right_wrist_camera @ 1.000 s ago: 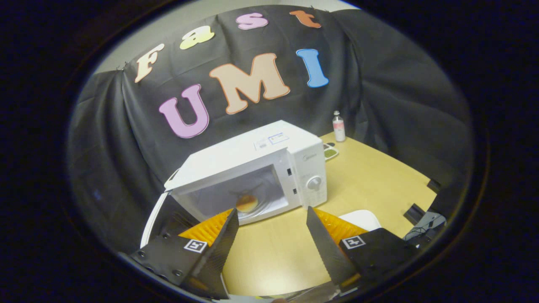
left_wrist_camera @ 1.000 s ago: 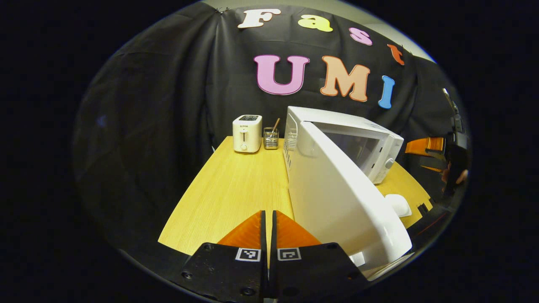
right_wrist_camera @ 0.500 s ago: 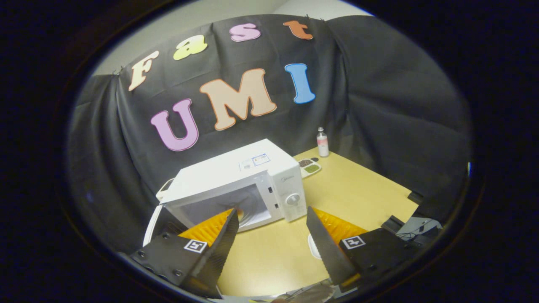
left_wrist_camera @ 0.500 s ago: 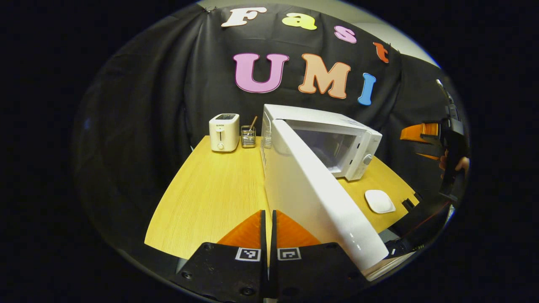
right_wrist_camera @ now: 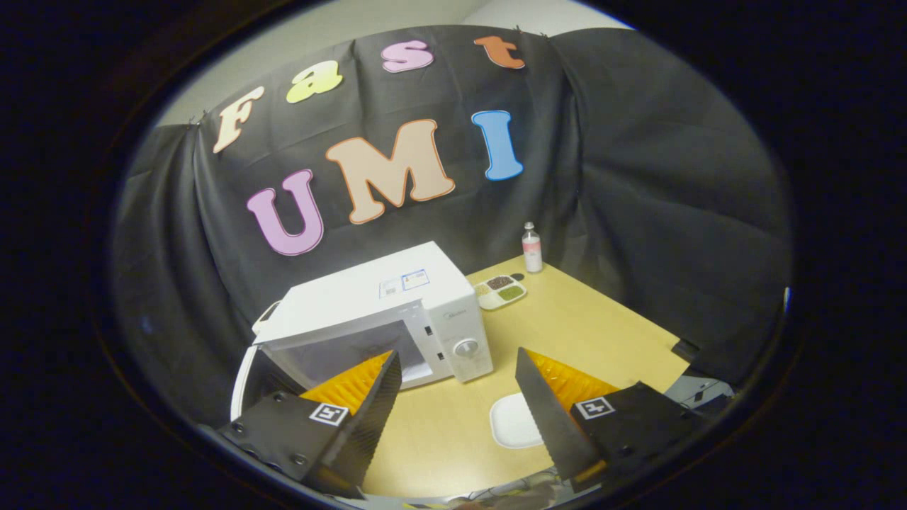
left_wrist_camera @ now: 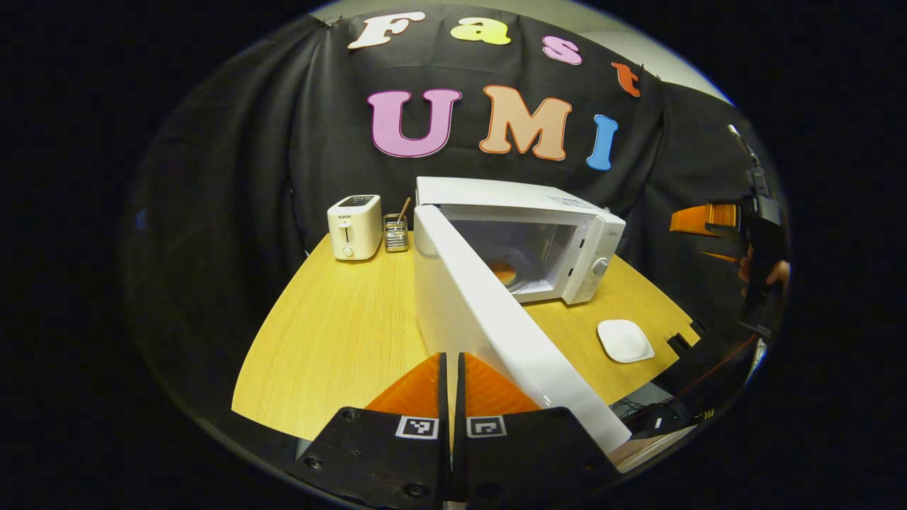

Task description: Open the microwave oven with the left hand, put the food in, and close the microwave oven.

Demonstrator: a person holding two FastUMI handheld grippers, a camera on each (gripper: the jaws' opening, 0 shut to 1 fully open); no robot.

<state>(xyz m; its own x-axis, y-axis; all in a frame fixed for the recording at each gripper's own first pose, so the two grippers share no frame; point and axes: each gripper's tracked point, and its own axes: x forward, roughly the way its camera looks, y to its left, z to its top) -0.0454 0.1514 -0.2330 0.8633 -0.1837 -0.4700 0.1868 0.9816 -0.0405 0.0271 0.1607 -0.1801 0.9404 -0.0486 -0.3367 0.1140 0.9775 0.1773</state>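
The white microwave [left_wrist_camera: 524, 234] stands on the wooden table with its door [left_wrist_camera: 496, 319] swung wide open toward me. A round, brownish piece of food [left_wrist_camera: 503, 271] lies inside the cavity. My left gripper [left_wrist_camera: 451, 368] is shut with nothing between its fingers, low in the left gripper view, just left of the door's outer edge. My right gripper [right_wrist_camera: 457, 382] is open and holds nothing, back from the microwave [right_wrist_camera: 375, 312], whose door [right_wrist_camera: 244, 372] juts out at the left. It also appears far right in the left gripper view [left_wrist_camera: 698, 237], held by a hand.
A white plate [left_wrist_camera: 625, 341] [right_wrist_camera: 514, 419] lies on the table [left_wrist_camera: 340, 333] in front of the microwave. A toaster [left_wrist_camera: 354, 227] and a utensil holder [left_wrist_camera: 395, 232] stand at the back left. A small bottle [right_wrist_camera: 531, 248] and a condiment tray [right_wrist_camera: 502, 290] sit at the back right.
Both grippers have drawn back from the microwave, which looks smaller now. The food inside has come into the left gripper view. The white plate shows fully in the right gripper view.
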